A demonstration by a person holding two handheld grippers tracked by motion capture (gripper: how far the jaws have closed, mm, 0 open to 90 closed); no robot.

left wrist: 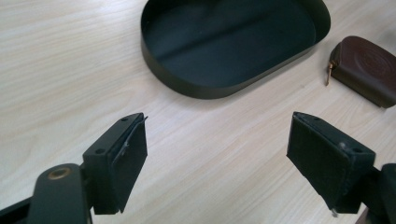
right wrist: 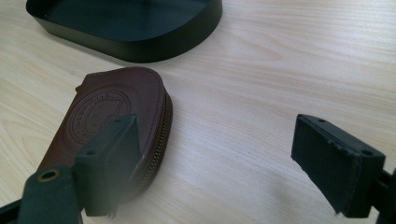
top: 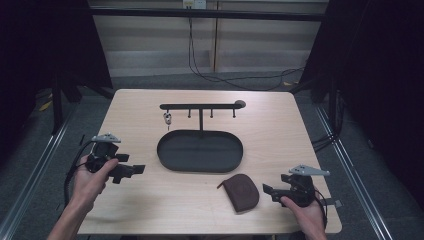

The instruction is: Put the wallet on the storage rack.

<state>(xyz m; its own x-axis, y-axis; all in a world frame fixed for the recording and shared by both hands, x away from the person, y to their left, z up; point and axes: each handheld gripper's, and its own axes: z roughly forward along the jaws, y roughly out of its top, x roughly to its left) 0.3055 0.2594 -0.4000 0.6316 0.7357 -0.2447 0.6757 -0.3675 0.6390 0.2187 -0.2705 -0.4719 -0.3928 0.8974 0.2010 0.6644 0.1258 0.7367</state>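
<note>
A brown leather zip pouch (top: 241, 192) lies flat on the table in front of a black oval tray (top: 200, 150). Behind the tray stands a black T-shaped rack (top: 201, 106) with a small key-like item (top: 167, 118) hanging from its left hook. My right gripper (top: 270, 190) is open just right of the pouch (right wrist: 112, 112), whose edge lies under its left jaw. My left gripper (top: 134, 170) is open at the table's left, aimed toward the tray (left wrist: 233, 42), with the pouch (left wrist: 364, 67) farther off. Nothing sits between either pair of jaws.
The wooden table (top: 280, 135) has bare surface right of the tray and along its front. Black cables (top: 220, 77) run on the floor behind it. Dark frame posts stand at both sides.
</note>
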